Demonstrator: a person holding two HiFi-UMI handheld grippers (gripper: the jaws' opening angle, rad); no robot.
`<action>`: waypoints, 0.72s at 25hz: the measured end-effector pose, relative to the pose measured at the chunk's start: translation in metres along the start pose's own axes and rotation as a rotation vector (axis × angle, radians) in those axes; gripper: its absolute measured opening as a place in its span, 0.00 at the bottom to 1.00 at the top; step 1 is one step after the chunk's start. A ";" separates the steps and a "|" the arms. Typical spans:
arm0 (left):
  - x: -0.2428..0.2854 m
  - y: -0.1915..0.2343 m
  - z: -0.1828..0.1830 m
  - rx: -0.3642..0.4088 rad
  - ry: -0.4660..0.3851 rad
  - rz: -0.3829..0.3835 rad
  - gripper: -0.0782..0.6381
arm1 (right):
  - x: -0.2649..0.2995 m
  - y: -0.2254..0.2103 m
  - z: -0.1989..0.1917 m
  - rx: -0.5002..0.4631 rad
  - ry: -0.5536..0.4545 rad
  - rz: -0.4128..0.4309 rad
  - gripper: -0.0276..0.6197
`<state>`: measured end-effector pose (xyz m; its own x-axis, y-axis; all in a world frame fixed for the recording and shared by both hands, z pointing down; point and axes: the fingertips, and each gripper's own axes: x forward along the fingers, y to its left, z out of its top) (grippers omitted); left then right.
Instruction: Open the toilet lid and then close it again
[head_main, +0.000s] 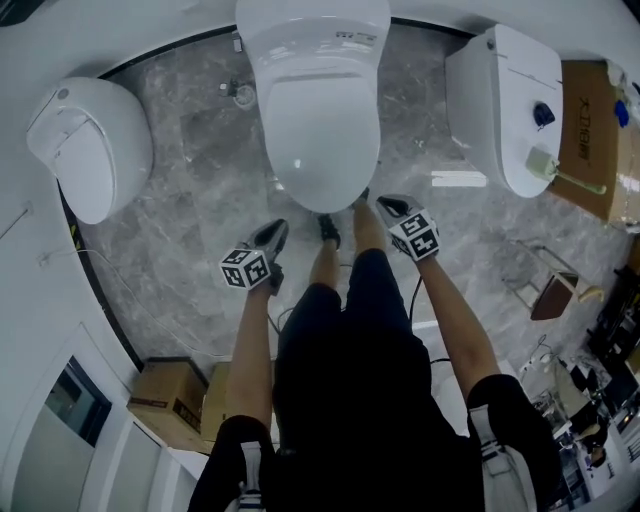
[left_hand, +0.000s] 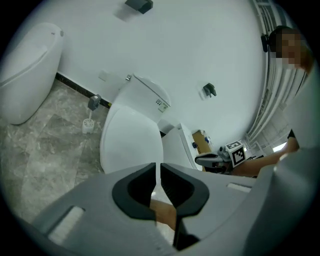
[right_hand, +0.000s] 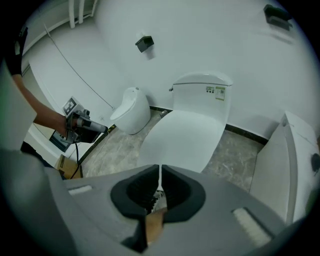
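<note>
Our left gripper (head_main: 280, 228) is clenched on nothing: in the left gripper view its two dark pads meet with only a hairline of light between them. On it sits a marker cube with black-and-white squares and no lettering. We hold it above the grey marbled floor (head_main: 190, 230), near the front of the middle toilet and to the left of that front, not touching it.

The toilet lid (head_main: 320, 130) is down, lying flat over the bowl. It is white, glossy and egg-shaped, with the narrow end toward us and a soft glint near that end. Behind it the tank (head_main: 312, 20) stands against the white wall. A small label (head_main: 355, 36) sits near the tank's right corner, its dark and green print too small for us to read.

Our right gripper (head_main: 386, 203) is likewise clenched and empty, pads together, just right of the lid's front tip.

Farther right stands another white toilet (head_main: 505, 105), and beyond it a brown cardboard box (head_main: 590, 130) with dark sideways lettering we cannot make out.
</note>
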<state>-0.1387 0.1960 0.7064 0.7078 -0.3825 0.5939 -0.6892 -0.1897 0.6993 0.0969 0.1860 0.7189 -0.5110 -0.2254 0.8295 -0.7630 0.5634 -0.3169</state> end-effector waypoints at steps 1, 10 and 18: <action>0.006 0.007 -0.003 -0.015 -0.002 0.009 0.13 | 0.008 -0.003 -0.005 0.002 0.008 0.007 0.07; 0.061 0.061 -0.037 -0.063 0.034 0.091 0.13 | 0.078 -0.035 -0.045 0.052 0.073 0.032 0.10; 0.101 0.097 -0.064 -0.113 0.063 0.169 0.32 | 0.130 -0.064 -0.086 0.236 0.116 -0.016 0.24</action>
<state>-0.1239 0.1970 0.8598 0.5940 -0.3428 0.7278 -0.7800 -0.0239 0.6253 0.1136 0.1890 0.8863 -0.4596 -0.1324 0.8782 -0.8488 0.3565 -0.3905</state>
